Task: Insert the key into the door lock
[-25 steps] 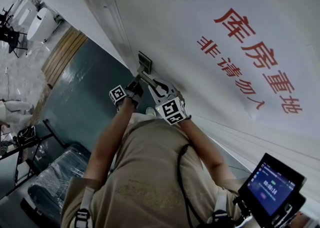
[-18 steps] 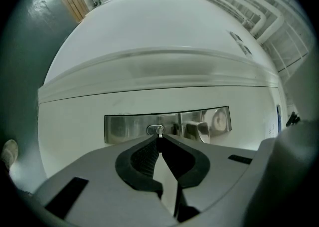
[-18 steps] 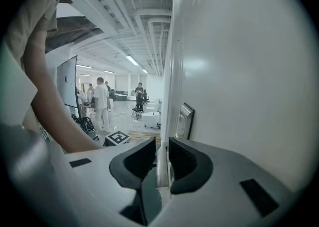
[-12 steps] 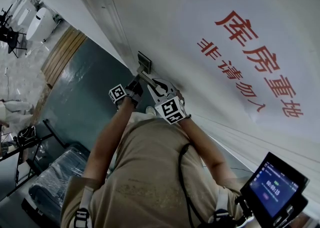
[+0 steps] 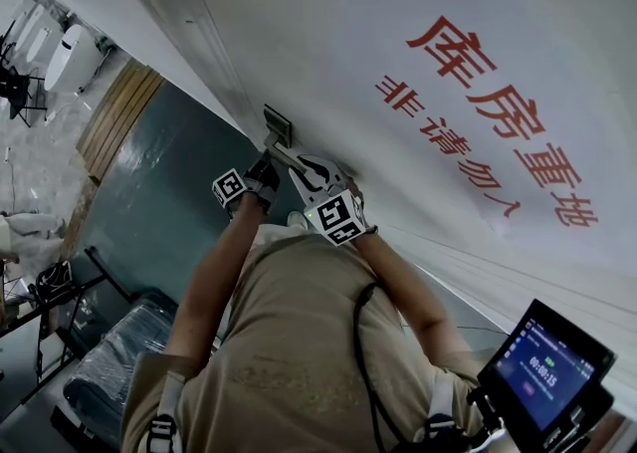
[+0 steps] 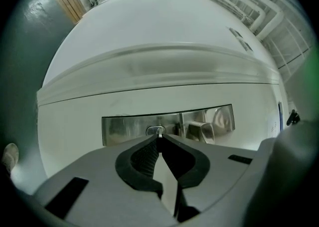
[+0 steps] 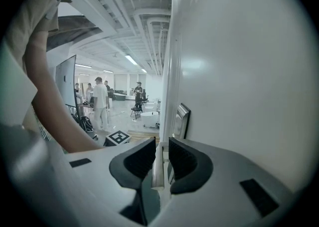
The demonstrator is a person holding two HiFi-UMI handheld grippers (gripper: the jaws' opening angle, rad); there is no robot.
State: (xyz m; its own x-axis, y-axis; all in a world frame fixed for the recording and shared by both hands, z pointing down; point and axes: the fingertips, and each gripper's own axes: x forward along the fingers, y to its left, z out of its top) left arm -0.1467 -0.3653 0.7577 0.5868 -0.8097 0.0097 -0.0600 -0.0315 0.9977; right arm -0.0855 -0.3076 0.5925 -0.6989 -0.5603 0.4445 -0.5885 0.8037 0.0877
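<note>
A steel lock plate (image 6: 124, 127) with a keyhole (image 6: 154, 130) and a door handle (image 6: 202, 130) sits on the white door (image 5: 328, 33). In the left gripper view, my left gripper (image 6: 159, 138) is shut on a thin metal key (image 6: 159, 133). The key's tip is at the keyhole; how deep it sits is hidden by the jaws. In the right gripper view, my right gripper (image 7: 160, 146) is shut on the handle's lever (image 7: 158, 166), one pad on each side, with the lock plate (image 7: 181, 120) just beyond. In the head view, both grippers (image 5: 261, 174) (image 5: 311, 172) meet at the lock plate (image 5: 277, 126).
Red characters (image 5: 498, 122) are printed across the door. A dark green floor (image 5: 149, 202) lies on the left, with a wrapped dark bag (image 5: 114, 366) and a wooden strip (image 5: 119, 113). A lit screen (image 5: 542, 361) hangs at lower right. Several people (image 7: 101, 102) stand far down the hall.
The head view has shifted slightly, so door and hands sit a little up and left in the picture. Both grippers keep their places at the lock and handle.
</note>
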